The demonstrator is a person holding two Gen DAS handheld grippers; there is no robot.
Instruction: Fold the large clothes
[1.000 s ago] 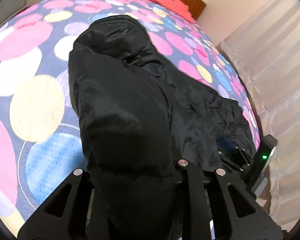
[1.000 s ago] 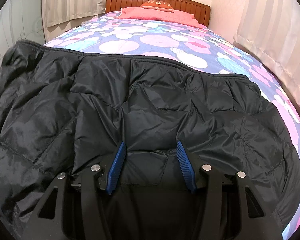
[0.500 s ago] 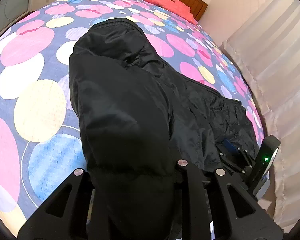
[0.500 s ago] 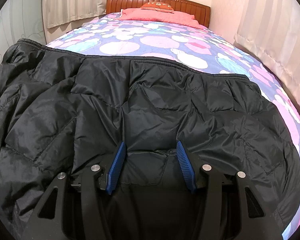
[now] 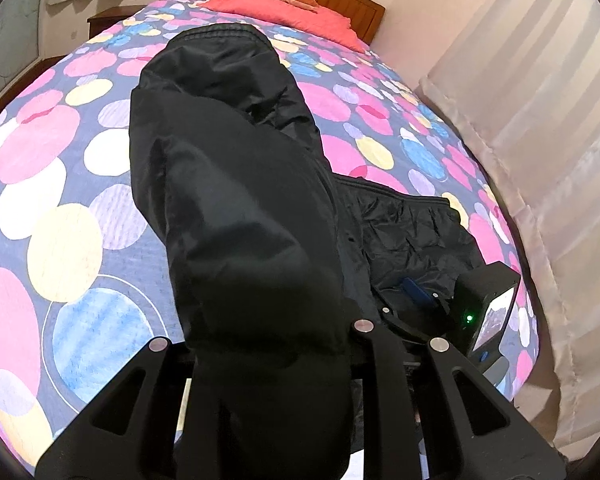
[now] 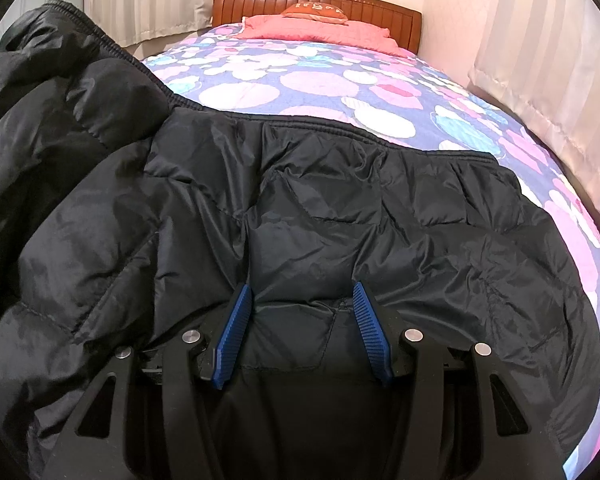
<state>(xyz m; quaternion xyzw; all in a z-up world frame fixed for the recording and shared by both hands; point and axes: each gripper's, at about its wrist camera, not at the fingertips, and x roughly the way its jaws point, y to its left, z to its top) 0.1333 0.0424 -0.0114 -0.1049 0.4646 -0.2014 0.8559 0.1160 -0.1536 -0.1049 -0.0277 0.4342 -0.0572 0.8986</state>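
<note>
A black quilted puffer jacket (image 6: 340,220) lies spread across the foot of a bed with a purple bedspread printed in pink, white, yellow and blue circles (image 6: 320,80).

In the right wrist view the jacket fills the frame from 8 to 4 o'clock, its elastic hem running across the middle. The right gripper (image 6: 302,328) has its blue ribbed fingers (image 6: 234,332) spread, with a puffed panel of the jacket bulging between them. At 10 o'clock a lifted part of the jacket rises and hides the left side of the room.

In the left wrist view a black padded fold of that jacket (image 5: 236,208) stands up from 6 o'clock toward 12 and covers the fingers of the left gripper (image 5: 268,360); I cannot tell how its fingers stand. At 4 o'clock the right gripper shows beyond the fold, with a green light on it.

Around the bed: a red pillow (image 6: 320,32) against a brown wooden headboard (image 6: 320,0) at 12 o'clock, and pale striped curtains (image 5: 540,120) at 3 o'clock.
</note>
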